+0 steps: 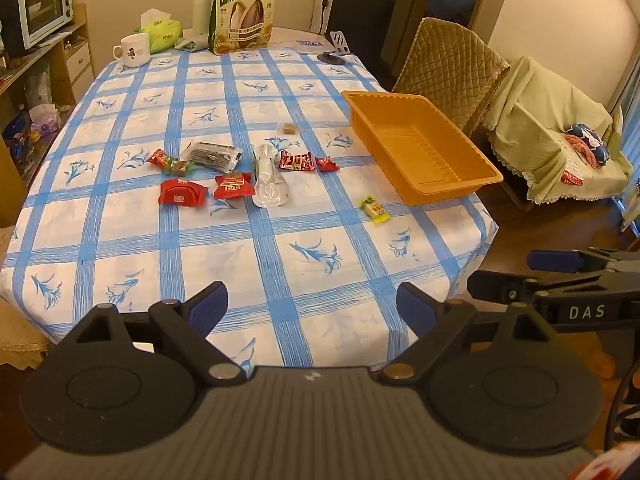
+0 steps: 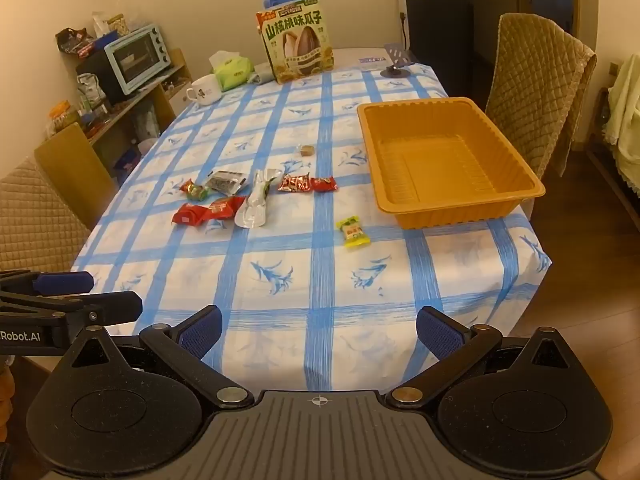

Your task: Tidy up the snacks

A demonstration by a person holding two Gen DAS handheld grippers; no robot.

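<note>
Several small snack packets lie in the middle of the blue-checked table: red packets [image 1: 182,193] [image 2: 208,212], a silver pouch [image 1: 270,186] [image 2: 254,208], a dark packet [image 1: 212,155] and a small brown cube [image 1: 289,129]. A yellow-green candy [image 1: 374,209] [image 2: 352,232] lies apart, nearer the empty orange tray [image 1: 464,184] [image 2: 516,204] on the right. My left gripper [image 1: 312,308] is open and empty above the near table edge. My right gripper [image 2: 319,330] is open and empty beside it, also short of the snacks.
A large sunflower-seed bag [image 1: 245,12] [image 2: 298,42], a white mug [image 1: 134,50], a tissue pack [image 1: 162,32] and a bottle [image 1: 202,10] stand at the far end. A quilted chair [image 2: 540,88] stands right of the tray. A shelf with a toaster oven [image 2: 136,58] is left.
</note>
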